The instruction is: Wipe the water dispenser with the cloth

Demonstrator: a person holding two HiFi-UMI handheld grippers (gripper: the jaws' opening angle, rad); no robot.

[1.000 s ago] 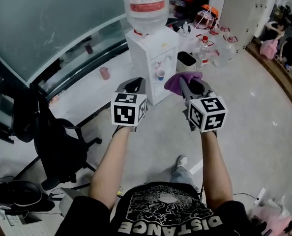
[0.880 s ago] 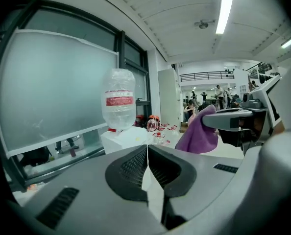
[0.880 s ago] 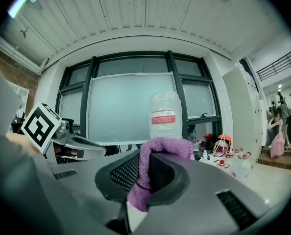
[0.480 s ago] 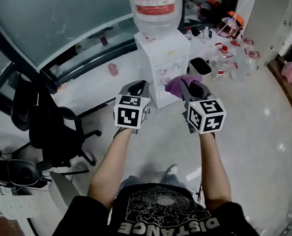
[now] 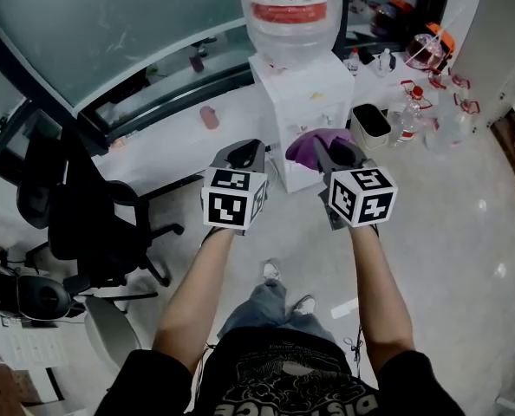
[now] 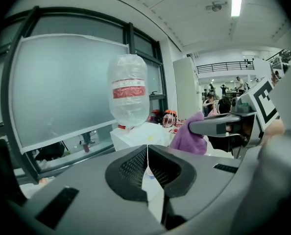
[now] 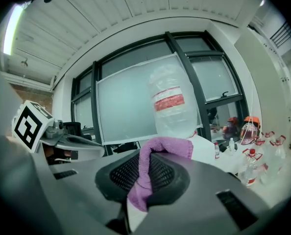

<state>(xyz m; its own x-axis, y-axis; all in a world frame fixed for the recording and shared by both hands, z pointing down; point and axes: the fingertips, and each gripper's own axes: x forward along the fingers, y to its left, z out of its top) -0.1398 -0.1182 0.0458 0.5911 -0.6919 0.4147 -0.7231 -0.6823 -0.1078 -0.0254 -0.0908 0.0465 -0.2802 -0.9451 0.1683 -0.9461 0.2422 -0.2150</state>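
Right gripper [image 7: 144, 173] jaws clamped on purple cloth [image 7: 167, 147], plain in its own view, left gripper [image 6: 147, 163] jaws pressed together on nothing, head view alone shows white water dispenser [image 5: 305, 102] standing on the floor [image 5: 453, 232] just ahead, its lower body hidden behind jaws in both gripper views

The cloth [image 5: 312, 143] is purple. The water dispenser [image 5: 309, 102] is white, its bottle [image 5: 290, 7] clear with a red label. The left gripper [image 5: 244, 152] and right gripper [image 5: 334, 152] are grey, with black-and-white square markers. The chair [image 5: 93, 232] at the left is black, the floor [image 5: 466, 258] pale grey
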